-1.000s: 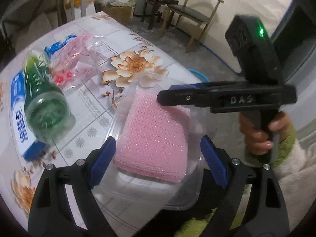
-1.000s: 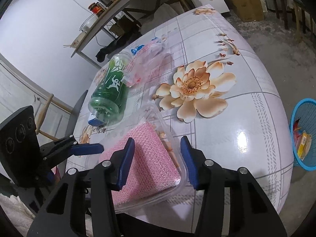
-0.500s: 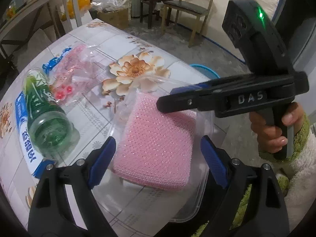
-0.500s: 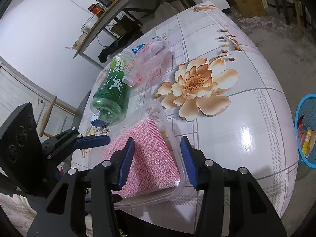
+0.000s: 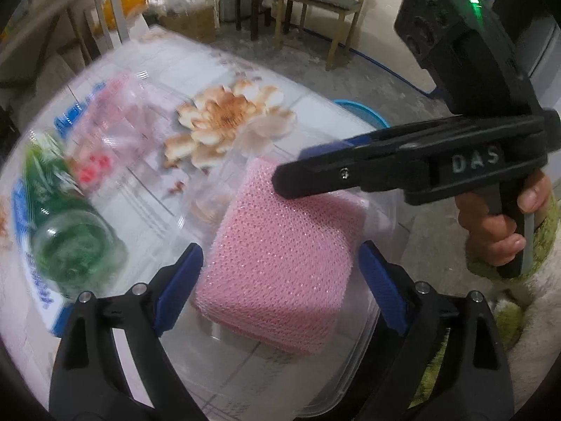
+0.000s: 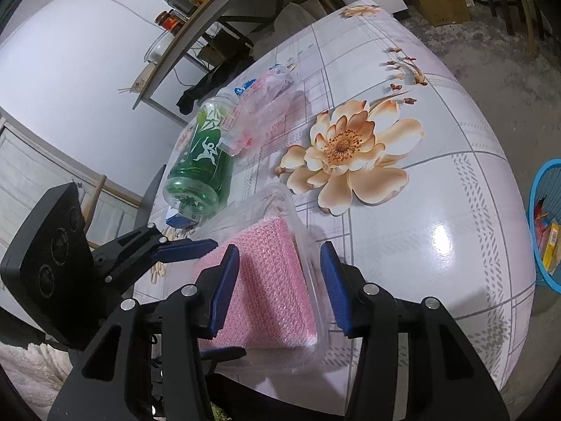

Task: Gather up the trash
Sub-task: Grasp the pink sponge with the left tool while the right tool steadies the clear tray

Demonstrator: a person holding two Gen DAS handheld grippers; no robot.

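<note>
Nearest, the left tool [image 5: 280,280] stands released, its blue pads spread to either side of the pink scrubbing pad [image 5: 280,256] that lies in a clear plastic tray [image 6: 301,231] at the near edge of the tabletop [image 6: 438,210]; I cannot tell whether the pads touch the tray. The right tool [image 6: 280,287] is likewise unclenched, one pad over the scrubbing pad and the other outside the tray's right wall, so it straddles that wall without pinching it. Beyond the tray lie a green bottle [image 6: 200,161] on its side and a crumpled pink wrapper [image 6: 266,98] touching it, both untouched. Off the far right edge a blue waste basket [image 6: 547,228] on the floor already holds some scraps. By this showing, collection is barely begun: tray, bottle and wrapper are all left. Compared with a second ago, the left view has swung and blurred, the pad looms larger and the right tool has reached further over it.
</note>
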